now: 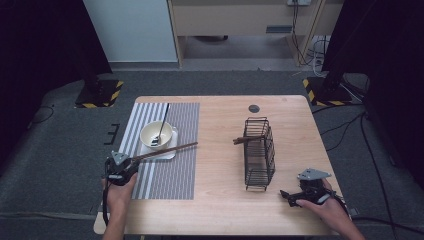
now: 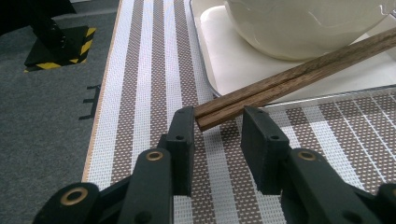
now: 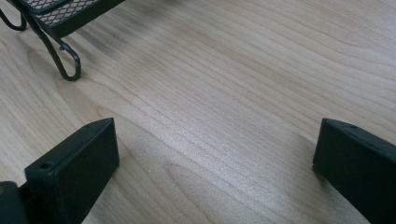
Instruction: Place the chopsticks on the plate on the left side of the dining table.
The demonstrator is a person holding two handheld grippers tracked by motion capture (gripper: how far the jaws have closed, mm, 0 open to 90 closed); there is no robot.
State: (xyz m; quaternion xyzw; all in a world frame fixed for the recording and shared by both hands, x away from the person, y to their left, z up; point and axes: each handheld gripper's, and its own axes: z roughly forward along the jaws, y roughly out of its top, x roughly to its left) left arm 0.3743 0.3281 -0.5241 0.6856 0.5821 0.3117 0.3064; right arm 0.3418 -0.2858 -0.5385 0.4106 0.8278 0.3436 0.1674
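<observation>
Left gripper point(image 2: 217, 133) at the chopsticks point(image 2: 299, 77), right gripper point(image 3: 215, 172) idle.

Chopsticks across placemat point(image 1: 165, 175), resting on the tray point(image 2: 219, 60) edge beside the bowl point(image 2: 303, 23); near ends between left jaws, one touching the left pad, gap to the other, not yet clamped. Wire basket point(image 1: 260, 152) mid-table. Right jaws spread wide over bare table point(image 3: 233, 93), gripping nothing.
</observation>
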